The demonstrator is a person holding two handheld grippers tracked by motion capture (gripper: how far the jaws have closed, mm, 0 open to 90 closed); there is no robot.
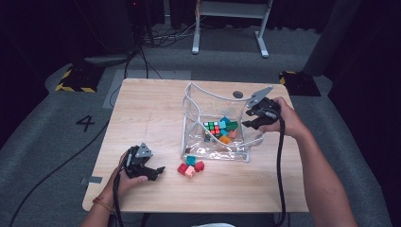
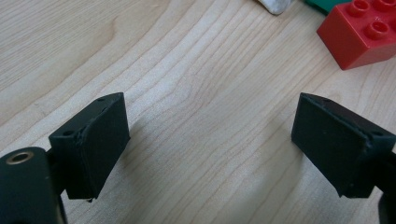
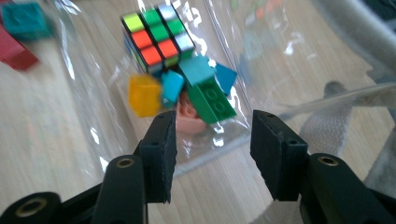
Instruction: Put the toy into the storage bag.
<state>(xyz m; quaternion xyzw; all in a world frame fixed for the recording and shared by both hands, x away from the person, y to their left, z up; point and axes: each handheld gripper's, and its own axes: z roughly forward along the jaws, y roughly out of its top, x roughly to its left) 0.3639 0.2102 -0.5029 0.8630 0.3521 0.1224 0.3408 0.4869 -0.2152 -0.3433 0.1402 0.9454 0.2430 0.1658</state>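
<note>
Clear plastic bag [image 1: 198, 101] stands open near the table's [image 1: 142, 104] far right, its long axis running toward the person; right gripper [image 1: 253, 124] hovers at its side, jaws parted, empty. Left gripper [image 1: 158, 170] wide open beside loose bricks [image 1: 191, 166]

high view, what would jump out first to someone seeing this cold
The clear plastic bag standing open in the middle of the wooden table, with a colourful puzzle cube and bright toy bricks heaped inside. A few loose bricks lie just in front of it. The right gripper hovers at the bag's right edge, the left gripper near the loose bricks.
</note>
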